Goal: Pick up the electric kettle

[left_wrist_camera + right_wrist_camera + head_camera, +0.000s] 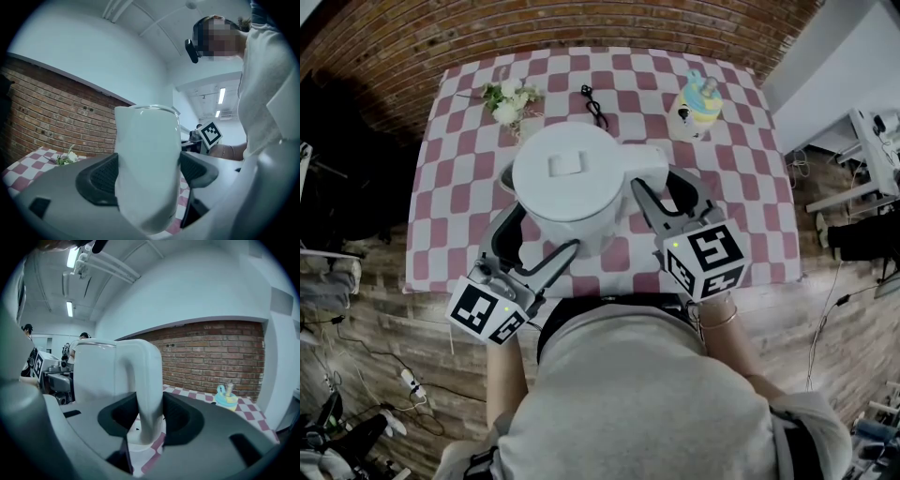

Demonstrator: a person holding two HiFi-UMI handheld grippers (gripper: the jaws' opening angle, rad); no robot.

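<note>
Head view: white electric kettle [572, 183] mid-table on checkered cloth [441, 187]. Flower sprig [508, 99], small black item [593, 105] and blue-yellow toy cup [697, 101] sit along the far edge, well apart.
Left gripper view: left gripper [147, 173] clamps the kettle body.
Right gripper view: right gripper [149, 413] clamps its handle [145, 376].

The kettle [567, 183] was seen as smooth white plastic with a faint sheen. The tablecloth [750, 202] was made of matt checked cloth. The wall [412, 47] was built of rough brick, and the floor [366, 300] was laid in worn wooden planks. The left gripper [147, 174] and right gripper [150, 416] were cased in matt grey plastic, with dark ribbed pads [104, 177].
</note>
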